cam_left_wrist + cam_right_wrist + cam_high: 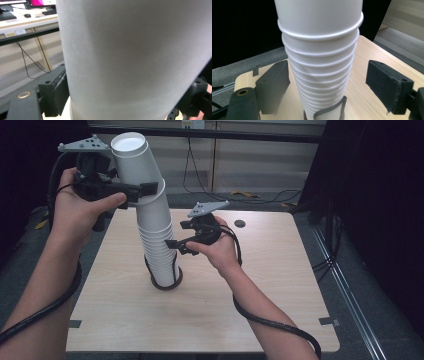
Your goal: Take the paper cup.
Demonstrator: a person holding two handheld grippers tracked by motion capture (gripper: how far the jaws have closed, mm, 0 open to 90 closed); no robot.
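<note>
**Top cup gripped above a leaning stack of white cups**

A tall stack of white paper cups (159, 245) is seen standing on a wooden table (125, 320), its foot set inside a dark ring-shaped holder (166, 282) from which thin wire arms rise along the lowest cups. The stack leans away from the upright, toward the left gripper.

The top cup (134, 160) is clasped by the left gripper (145, 190), which is held level in the left hand (80, 205), well above the table. In the left gripper view the white wall of this cup (130, 57) is pressed between the two black pads (58, 90), one at each side of it; the jaws are clenched on the cup. Its rim sits just below the fingertips, over the next cup down, and its closed white bottom faces up beyond them.

The right gripper (172, 245) is held in the right hand (217, 247) at the middle of the stack, lower than the left gripper. In the right gripper view the stacked rims (322, 65) are seen between the two pads (273, 85), with a clear gap at each side: the jaws are released and nothing is grasped. The holder's wire (332, 108) is seen below the fingertips, at the stack's foot.
</note>
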